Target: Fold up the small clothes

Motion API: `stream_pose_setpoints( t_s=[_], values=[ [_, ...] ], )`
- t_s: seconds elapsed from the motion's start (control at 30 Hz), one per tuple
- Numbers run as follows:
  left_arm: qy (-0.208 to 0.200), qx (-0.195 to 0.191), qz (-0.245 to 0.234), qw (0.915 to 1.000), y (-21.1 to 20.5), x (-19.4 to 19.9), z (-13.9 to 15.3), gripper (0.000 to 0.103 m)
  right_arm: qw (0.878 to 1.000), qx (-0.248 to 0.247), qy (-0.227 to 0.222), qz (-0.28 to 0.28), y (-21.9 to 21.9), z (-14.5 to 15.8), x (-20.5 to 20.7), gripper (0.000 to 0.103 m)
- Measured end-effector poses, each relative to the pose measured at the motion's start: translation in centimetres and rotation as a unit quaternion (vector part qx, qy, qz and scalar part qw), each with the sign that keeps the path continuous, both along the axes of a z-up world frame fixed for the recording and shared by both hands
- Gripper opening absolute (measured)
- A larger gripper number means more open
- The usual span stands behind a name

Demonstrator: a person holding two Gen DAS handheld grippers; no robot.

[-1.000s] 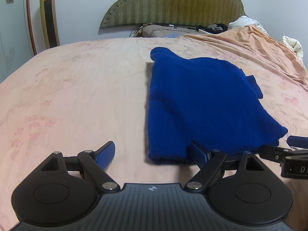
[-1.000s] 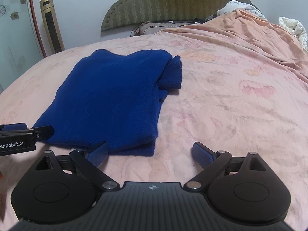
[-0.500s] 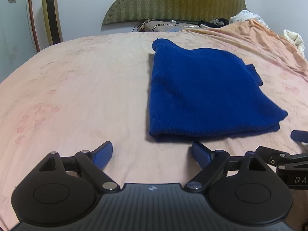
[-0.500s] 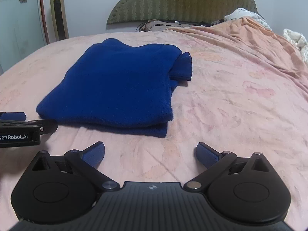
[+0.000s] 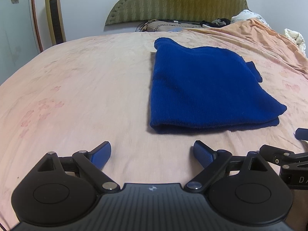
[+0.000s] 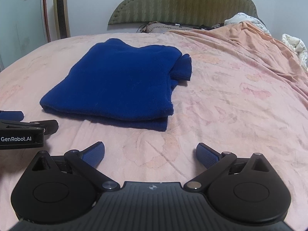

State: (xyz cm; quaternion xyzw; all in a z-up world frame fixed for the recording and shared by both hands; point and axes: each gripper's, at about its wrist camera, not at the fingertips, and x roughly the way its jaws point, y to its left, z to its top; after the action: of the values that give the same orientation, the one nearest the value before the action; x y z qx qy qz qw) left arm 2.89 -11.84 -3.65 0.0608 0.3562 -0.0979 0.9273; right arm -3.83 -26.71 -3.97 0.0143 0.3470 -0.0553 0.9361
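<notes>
A pink flower-print bedsheet (image 5: 80,88) covers the bed I work on, with a green padded headboard (image 5: 179,0) against the wall and a gold tower fan (image 5: 54,13) standing off to the left. An orange blanket (image 6: 250,44) is heaped along the right side, and some clutter lies by the headboard, too small for me to name.

The blue sweater (image 5: 204,88) lies flat on the sheet ahead of both my tools, folded into a thick block with its layered edge toward me. One sleeve end (image 6: 183,67) pokes out at the far right side. My left gripper (image 5: 152,152) has its jaws spread wide and holds nothing, hovering just short of the sweater's near edge. My right gripper (image 6: 150,154) is likewise spread wide and empty, close to the near right corner.

I judge the folding to be nearly done. The next move, I think, is tucking that stray sleeve end under the block, or one more fold, which calls for pinching all layers together so they don't slide apart.
</notes>
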Motion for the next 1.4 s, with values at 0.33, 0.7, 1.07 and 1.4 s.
stream_pose_setpoints(
  t_s=[0.33, 0.7, 1.07, 1.4],
  values=[
    [0.0, -0.002, -0.001, 1.0, 0.1, -0.3, 0.0, 0.095, 1.0, -0.006, 0.006, -0.004, 0.2, 0.1, -0.4, 0.102],
    [-0.007, -0.004, -0.004, 1.0, 0.4, -1.0, -0.2, 0.098, 1.0, -0.007, 0.007, -0.026, 0.2, 0.3, -0.7, 0.103],
    [-0.009, -0.01, -0.007, 0.9999, 0.5, -1.4, -0.4, 0.103, 1.0, -0.006, 0.008, -0.02, 1.1, 0.1, -1.5, 0.103],
    [-0.014, 0.0, -0.004, 0.9999, 0.3, -1.8, -0.5, 0.103, 1.0, -0.001, -0.002, -0.023, 1.1, -0.2, -1.7, 0.103]
  ],
)
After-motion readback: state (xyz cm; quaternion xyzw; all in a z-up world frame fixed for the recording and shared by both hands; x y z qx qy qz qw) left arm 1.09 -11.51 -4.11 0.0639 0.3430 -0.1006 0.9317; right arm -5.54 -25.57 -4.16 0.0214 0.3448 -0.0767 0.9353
